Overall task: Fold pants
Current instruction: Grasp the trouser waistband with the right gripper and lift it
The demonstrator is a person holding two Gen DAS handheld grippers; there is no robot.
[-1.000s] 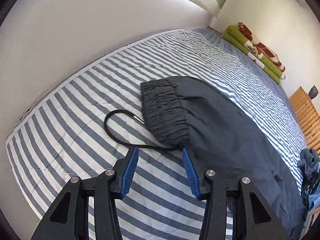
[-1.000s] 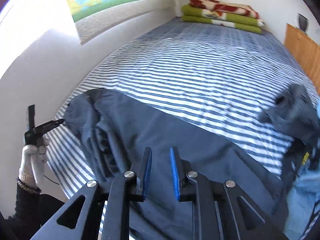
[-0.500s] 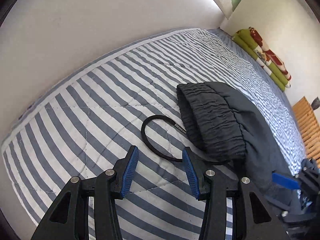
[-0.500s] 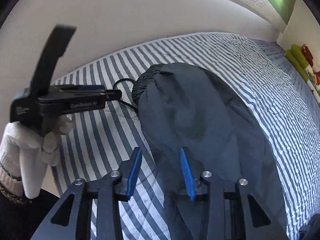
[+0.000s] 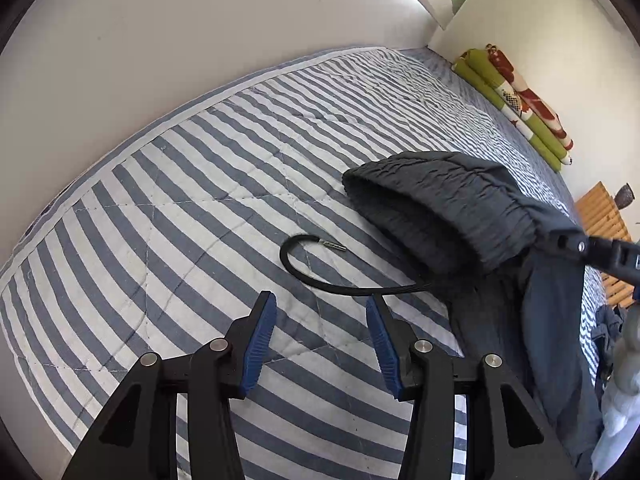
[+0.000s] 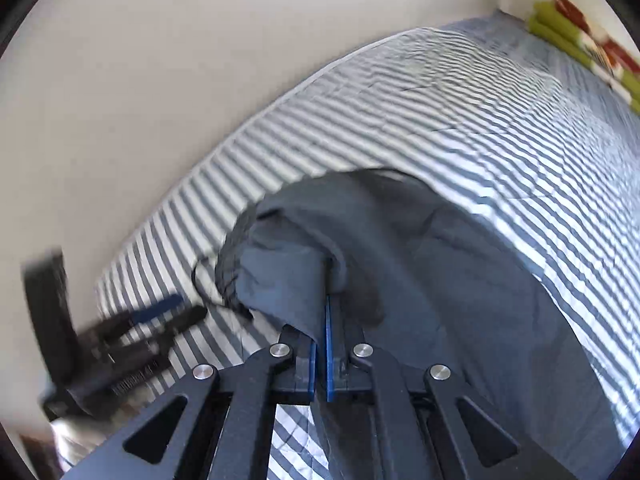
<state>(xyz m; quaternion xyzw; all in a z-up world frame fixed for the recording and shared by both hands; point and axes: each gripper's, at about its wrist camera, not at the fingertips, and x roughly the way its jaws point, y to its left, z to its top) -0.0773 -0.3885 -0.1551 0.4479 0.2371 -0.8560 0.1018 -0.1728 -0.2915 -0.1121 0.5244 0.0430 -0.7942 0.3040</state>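
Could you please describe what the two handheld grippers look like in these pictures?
Both look alike. The left gripper and the right gripper have matte black angular frames with triangular cut-outs and round silver pivot bolts. Their fingers carry ribbed blue pads. No cables or readable markings show.

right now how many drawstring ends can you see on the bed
1: the metal-tipped drawstring end lies on the striped bedspread, left of the pants waistband. A second end may be hidden under the pants.
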